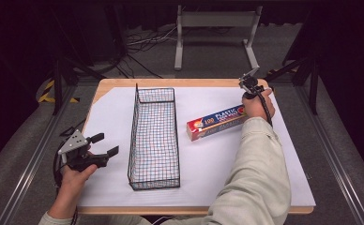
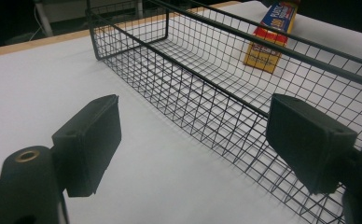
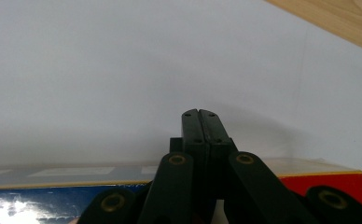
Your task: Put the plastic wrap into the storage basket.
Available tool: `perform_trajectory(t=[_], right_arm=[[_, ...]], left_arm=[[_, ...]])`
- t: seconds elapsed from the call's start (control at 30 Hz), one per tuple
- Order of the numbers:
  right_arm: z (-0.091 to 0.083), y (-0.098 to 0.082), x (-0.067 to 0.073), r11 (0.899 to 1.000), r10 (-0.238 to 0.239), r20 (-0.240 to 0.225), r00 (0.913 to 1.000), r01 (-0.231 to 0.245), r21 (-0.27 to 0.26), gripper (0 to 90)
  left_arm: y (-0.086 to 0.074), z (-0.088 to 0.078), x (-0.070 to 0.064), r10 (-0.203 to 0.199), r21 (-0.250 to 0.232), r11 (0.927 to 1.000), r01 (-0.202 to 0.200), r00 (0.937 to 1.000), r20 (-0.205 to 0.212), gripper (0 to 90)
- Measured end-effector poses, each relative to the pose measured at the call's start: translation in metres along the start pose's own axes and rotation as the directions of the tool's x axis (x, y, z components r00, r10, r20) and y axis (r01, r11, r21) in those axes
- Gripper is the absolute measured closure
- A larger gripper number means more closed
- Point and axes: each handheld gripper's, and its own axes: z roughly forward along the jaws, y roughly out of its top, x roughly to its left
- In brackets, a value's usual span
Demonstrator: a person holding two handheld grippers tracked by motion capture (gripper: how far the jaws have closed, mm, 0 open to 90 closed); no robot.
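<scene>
A long blue, red and yellow plastic wrap box (image 1: pixel 216 123) lies on the white sheet to the right of a black wire basket (image 1: pixel 132 136). My right gripper (image 1: pixel 250 89) is held at the box's right end, with the hand covering its jaws. In the right gripper view the right gripper (image 3: pixel 199 114) has its jaws pressed together with nothing between them, reaching over the top edge of the box (image 3: pixel 39 186). At the table's left, my left gripper (image 1: pixel 106 144) stands open and empty. The left gripper (image 2: pixel 193 140) faces the basket (image 2: pixel 207 81), with the box (image 2: pixel 270 35) beyond it.
The white sheet (image 1: pixel 246 168) covers a wooden table (image 1: pixel 119 83). The basket is empty. Beyond the table are a grey metal stand (image 1: pixel 216 21) and cables on the floor (image 1: pixel 142 44).
</scene>
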Motion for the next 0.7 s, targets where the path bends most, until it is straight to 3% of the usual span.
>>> perform_trajectory(t=[0.13, 0.17, 0.2, 0.23, 0.27, 0.37, 0.53, 0.6, 0.7], right_arm=[[0.003, -0.003, 0.000, 0.998, -0.021, 0.007, 0.9997, 0.021, 0.057, 90.0], [0.005, -0.004, 0.000, 0.995, -0.036, 0.015, 0.9992, 0.035, 0.097, 90.0], [0.010, -0.008, 0.003, 0.984, -0.063, 0.023, 0.9978, 0.058, 0.168, 90.0], [0.012, -0.012, 0.004, 0.982, -0.069, 0.031, 0.9972, 0.062, 0.180, 90.0], [0.011, -0.016, 0.004, 0.982, -0.080, 0.026, 0.9965, 0.074, 0.174, 90.0], [0.006, -0.027, 0.001, 0.987, -0.052, -0.001, 0.9987, 0.051, 0.150, 90.0], [-0.003, -0.045, -0.001, 0.986, -0.020, -0.032, 0.9993, 0.025, 0.164, 90.0], [-0.007, -0.055, -0.004, 0.989, -0.006, -0.072, 0.9974, 0.016, 0.148, 90.0], [-0.016, -0.067, -0.006, 0.990, 0.009, -0.117, 0.9931, 0.008, 0.141, 90.0]], left_arm=[[0.001, -0.001, -0.001, -0.003, -0.003, 1.0000, 0.003, 1.0000, 0.003, 18.8], [0.001, -0.001, -0.001, -0.003, -0.003, 1.0000, 0.003, 1.0000, 0.004, 18.8], [0.001, -0.001, -0.001, 0.002, -0.002, 1.0000, -0.002, 1.0000, 0.004, 18.8], [0.001, -0.001, -0.001, 0.001, -0.005, 1.0000, -0.001, 1.0000, 0.002, 18.8], [0.001, -0.001, -0.001, 0.000, -0.007, 1.0000, 0.000, 1.0000, 0.001, 18.8], [0.003, -0.001, -0.001, 0.000, -0.007, 1.0000, 0.000, 1.0000, 0.006, 18.8], [0.005, 0.000, -0.004, 0.013, -0.010, 0.9999, -0.013, 0.9998, 0.011, 18.7], [0.006, 0.001, -0.006, 0.002, -0.017, 0.9998, -0.001, 0.9998, 0.021, 18.8], [0.008, 0.002, -0.008, 0.022, -0.019, 0.9996, -0.022, 0.9994, 0.027, 18.8]])
